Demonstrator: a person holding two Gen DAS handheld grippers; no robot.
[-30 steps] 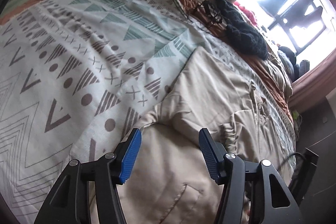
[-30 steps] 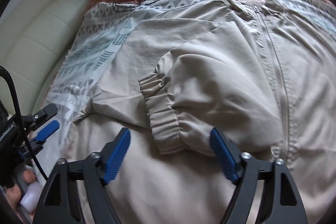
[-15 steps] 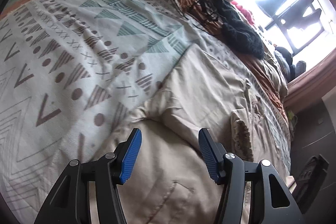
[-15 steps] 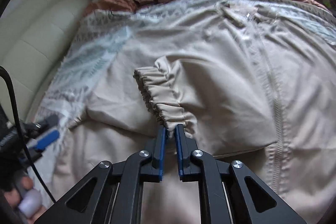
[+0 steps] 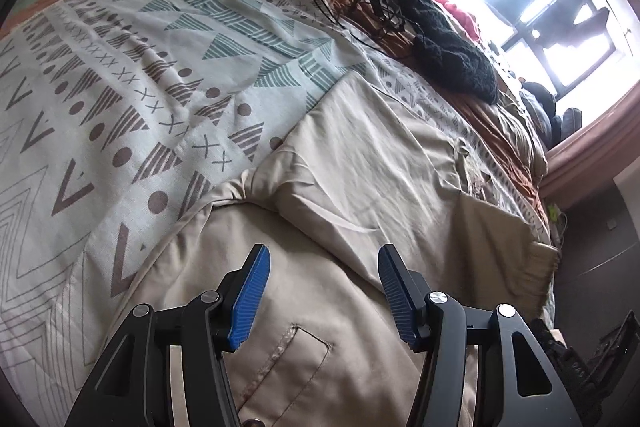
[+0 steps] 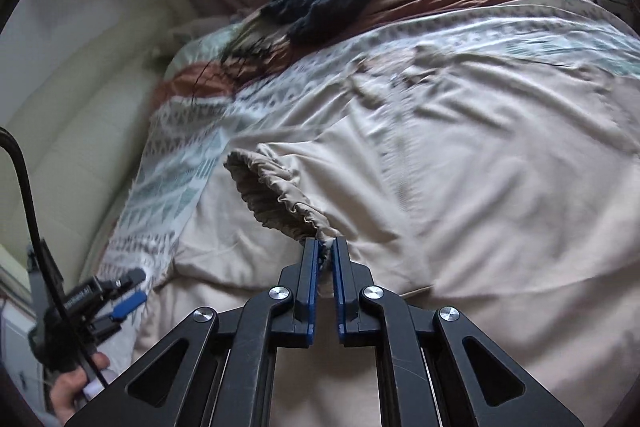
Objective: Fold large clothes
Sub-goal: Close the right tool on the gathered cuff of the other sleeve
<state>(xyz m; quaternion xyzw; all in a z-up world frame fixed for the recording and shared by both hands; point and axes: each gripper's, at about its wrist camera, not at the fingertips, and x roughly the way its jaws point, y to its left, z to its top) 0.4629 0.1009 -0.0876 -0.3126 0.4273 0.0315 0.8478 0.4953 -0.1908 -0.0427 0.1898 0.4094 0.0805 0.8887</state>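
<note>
Nothing readable is showing anywhere in either view. The only lettering is sitting as a small white strip on the black body of the left gripper [image 6: 120, 291], seen at the lower left of the right wrist view, and it is coming out too blurred and small to make out. The bedspread [image 5: 120, 75] is carrying only triangles, dots and crosses, no words or numbers.

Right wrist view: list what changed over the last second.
The right hand-held gripper closed on the jacket's elastic cuff and lifted it off the beige jacket. The left hand-held gripper stayed open above the jacket; the patterned bedspread is unchanged.
</note>
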